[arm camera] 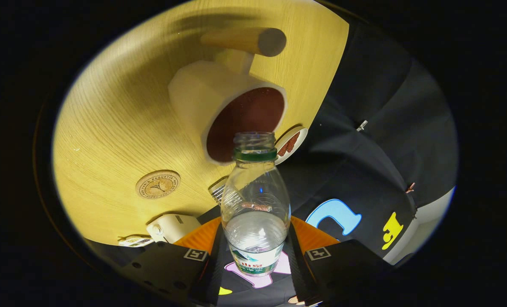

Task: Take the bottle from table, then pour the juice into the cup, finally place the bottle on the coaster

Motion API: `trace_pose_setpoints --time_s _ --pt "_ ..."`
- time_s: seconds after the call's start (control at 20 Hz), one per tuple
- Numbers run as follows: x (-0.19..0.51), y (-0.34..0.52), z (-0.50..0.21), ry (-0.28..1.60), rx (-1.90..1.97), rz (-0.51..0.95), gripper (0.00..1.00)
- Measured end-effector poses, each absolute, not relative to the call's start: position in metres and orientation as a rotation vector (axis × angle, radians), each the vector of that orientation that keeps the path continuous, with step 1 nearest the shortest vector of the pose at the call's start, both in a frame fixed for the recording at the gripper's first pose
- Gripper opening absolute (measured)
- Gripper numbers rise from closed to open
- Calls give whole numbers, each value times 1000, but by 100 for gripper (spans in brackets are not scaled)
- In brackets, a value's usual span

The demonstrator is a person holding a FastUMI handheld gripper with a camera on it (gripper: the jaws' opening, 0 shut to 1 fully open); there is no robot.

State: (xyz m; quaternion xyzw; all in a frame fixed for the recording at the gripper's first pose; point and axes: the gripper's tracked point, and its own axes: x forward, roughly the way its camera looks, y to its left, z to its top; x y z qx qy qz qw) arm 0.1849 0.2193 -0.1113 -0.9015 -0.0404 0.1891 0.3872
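A: Starting with the gripper view: what is the gripper point(255, 256) doing?

B: Its 2 fingers are clamping the bottle point(255, 209) from both sides, low on the body near the label. The cap is off, and the open neck is pointing toward 12 o'clock, right at the mouth of the cup point(226, 111).

A: Is it pouring?

B: I would judge the pour is under way or about to start. The whole scene is tilting, and the liquid is sitting in the lower half of the bottle, not yet reaching the neck. I cannot see any stream.

A: What could go wrong?

B: The neck is lining up with the near rim of the cup, not its middle, so a faster tilt could be sending liquid onto the table point(108, 128). The smooth bottle could also be slipping in the grip.

A: And the coaster point(158, 184)?

B: It is lying flat at 10 o'clock from the bottle, well apart from the cup.

A: The surroundings?

B: Pale wood-grain tabletop, a small white box point(172, 227) at its edge, a black cloth wall at 3 o'clock.
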Motion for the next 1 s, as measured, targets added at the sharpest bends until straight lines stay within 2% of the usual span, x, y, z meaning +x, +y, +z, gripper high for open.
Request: trace_pose_setpoints --time_s 0.45,1.0 --pt "168 196 -99 61 -1994 427 69" --pt "148 185 -33 157 -1278 367 69"
